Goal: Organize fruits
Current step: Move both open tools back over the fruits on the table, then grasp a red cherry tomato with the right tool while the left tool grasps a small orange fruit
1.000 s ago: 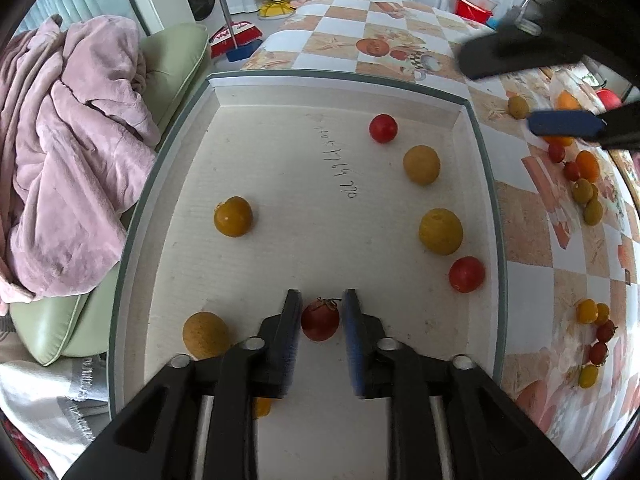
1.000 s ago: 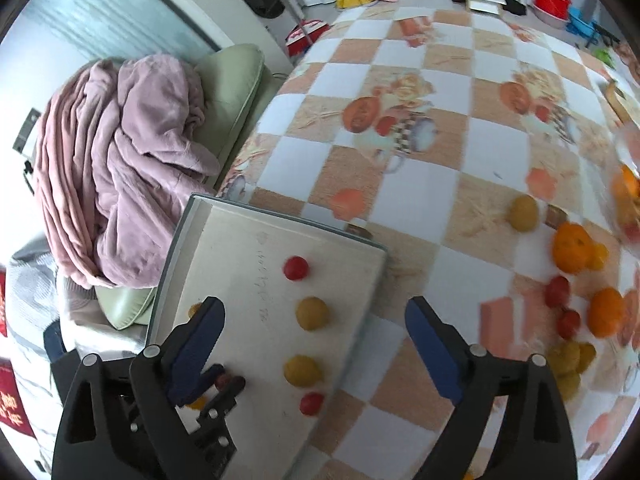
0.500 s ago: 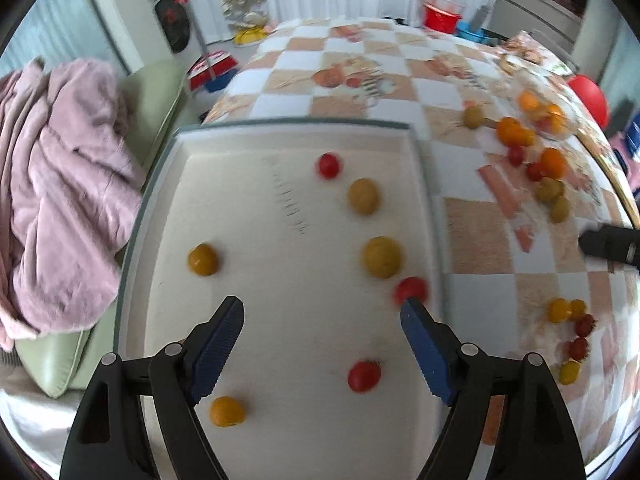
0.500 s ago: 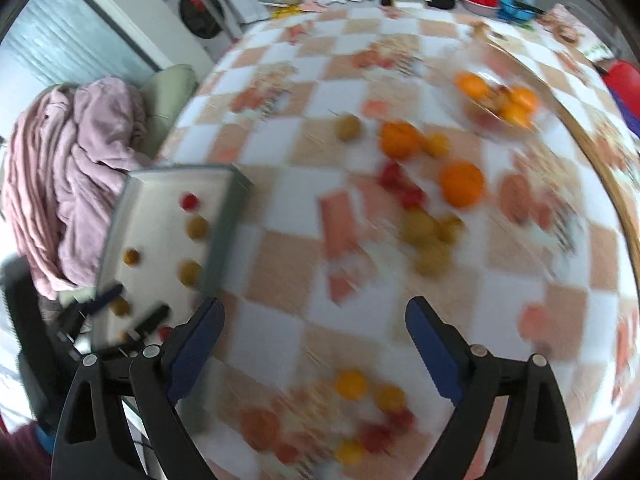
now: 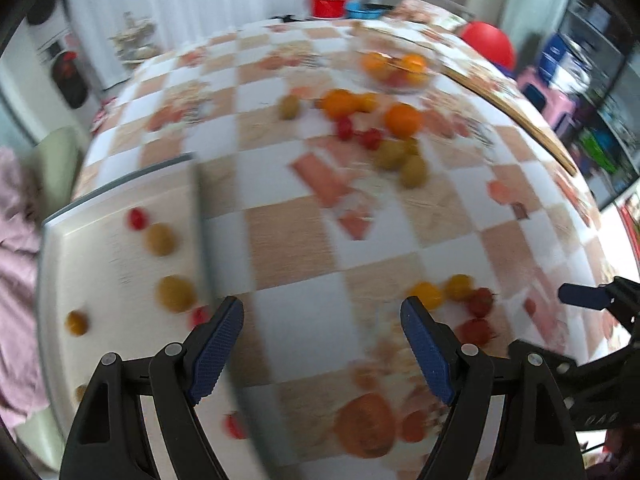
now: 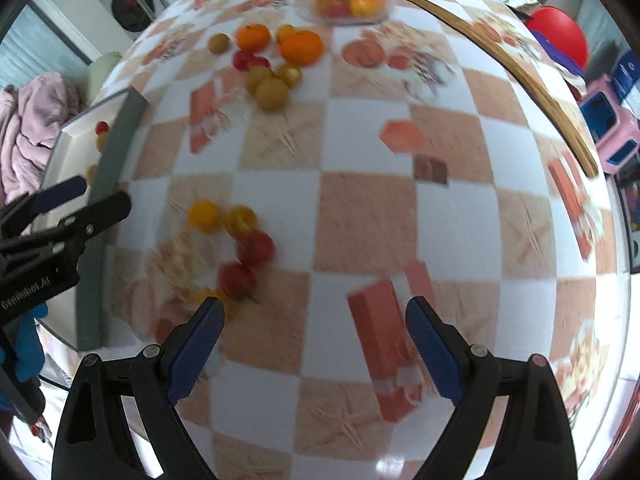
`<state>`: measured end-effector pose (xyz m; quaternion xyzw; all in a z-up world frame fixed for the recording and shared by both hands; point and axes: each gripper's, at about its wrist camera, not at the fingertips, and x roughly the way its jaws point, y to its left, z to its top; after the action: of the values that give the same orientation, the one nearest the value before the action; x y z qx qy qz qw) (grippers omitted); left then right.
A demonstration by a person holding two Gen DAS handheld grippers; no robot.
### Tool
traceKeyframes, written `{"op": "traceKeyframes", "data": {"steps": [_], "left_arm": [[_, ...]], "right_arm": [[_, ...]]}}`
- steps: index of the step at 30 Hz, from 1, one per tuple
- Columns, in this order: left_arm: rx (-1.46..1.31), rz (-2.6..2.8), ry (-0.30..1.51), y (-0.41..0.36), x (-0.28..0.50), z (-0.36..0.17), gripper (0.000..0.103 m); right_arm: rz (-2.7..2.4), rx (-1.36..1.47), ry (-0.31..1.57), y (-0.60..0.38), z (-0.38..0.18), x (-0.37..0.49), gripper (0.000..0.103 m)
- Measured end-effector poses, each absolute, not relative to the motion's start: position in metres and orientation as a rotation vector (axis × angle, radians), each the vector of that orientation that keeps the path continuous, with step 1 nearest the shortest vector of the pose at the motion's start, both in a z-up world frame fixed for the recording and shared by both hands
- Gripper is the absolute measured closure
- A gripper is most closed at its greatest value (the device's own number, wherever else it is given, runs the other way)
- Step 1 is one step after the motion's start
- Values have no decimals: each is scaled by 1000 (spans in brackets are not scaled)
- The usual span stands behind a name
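Left tool (image 5: 322, 322) gapes wide, empty — tray (image 5: 100, 216) of fruit at frame left. Right tool (image 6: 314, 322) likewise spread, nothing held — small tomatoes (image 6: 256, 248) on the table (image 6: 360, 208) just left of centre.

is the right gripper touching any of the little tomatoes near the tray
Apart. In the right wrist view the right gripper has its jaws wide open over bare tablecloth; the nearest red tomato lies beyond its left jaw tip, with blurred cloth between.

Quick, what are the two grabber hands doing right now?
Left gripper: open, holding nothing.
Right gripper: open, holding nothing.
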<state>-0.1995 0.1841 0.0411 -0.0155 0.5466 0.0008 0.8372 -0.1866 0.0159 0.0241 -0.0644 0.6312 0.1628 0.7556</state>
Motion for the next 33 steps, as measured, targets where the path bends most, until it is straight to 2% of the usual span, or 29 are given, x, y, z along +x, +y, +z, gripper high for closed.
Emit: {"op": "traceKeyframes", "data": {"steps": [11, 31, 33], "left_arm": [[94, -88, 1184, 139, -186, 14, 22], [79, 22, 1173, 157, -173, 5, 22], [91, 21, 1173, 155, -174, 5, 24]], "right_arm": [[401, -182, 1328, 12, 11, -203, 9], [481, -235, 1226, 37, 6, -181, 9], [485, -242, 1219, 37, 6, -179, 9]]}}
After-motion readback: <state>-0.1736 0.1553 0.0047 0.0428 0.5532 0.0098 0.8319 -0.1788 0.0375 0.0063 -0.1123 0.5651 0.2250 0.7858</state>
